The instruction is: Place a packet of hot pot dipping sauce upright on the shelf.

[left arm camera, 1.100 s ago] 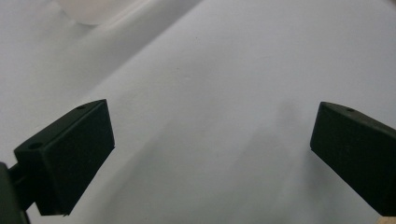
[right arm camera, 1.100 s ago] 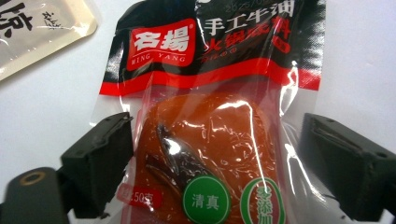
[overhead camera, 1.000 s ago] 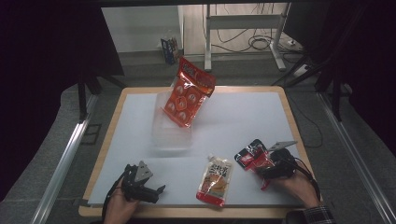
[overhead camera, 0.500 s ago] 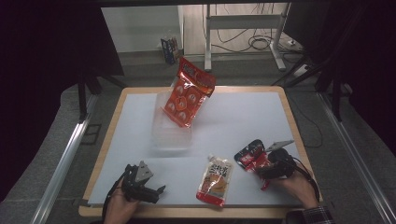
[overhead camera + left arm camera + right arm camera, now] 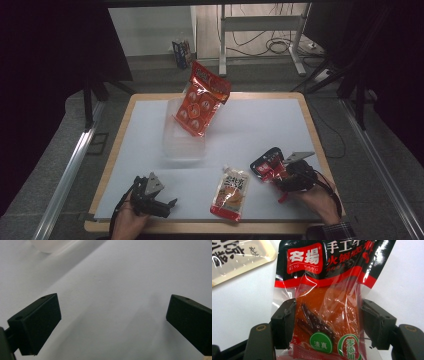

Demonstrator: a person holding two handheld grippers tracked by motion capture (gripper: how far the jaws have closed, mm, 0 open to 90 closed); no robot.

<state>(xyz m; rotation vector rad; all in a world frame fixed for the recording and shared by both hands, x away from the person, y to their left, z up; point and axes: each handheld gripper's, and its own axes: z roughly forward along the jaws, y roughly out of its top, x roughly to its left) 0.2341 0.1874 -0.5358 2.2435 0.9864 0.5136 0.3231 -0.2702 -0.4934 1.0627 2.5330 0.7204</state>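
Right tool (image 5: 325, 325) is closing its jaws around the red sauce packet (image 5: 329, 297), needing a centred, gentle squeeze; left tool (image 5: 113, 322) is resting released.

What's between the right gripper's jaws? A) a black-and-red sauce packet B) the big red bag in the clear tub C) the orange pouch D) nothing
A: in the right gripper view, the right gripper has its jaws on both sides of the black-and-red packet, pads against the wrapper.
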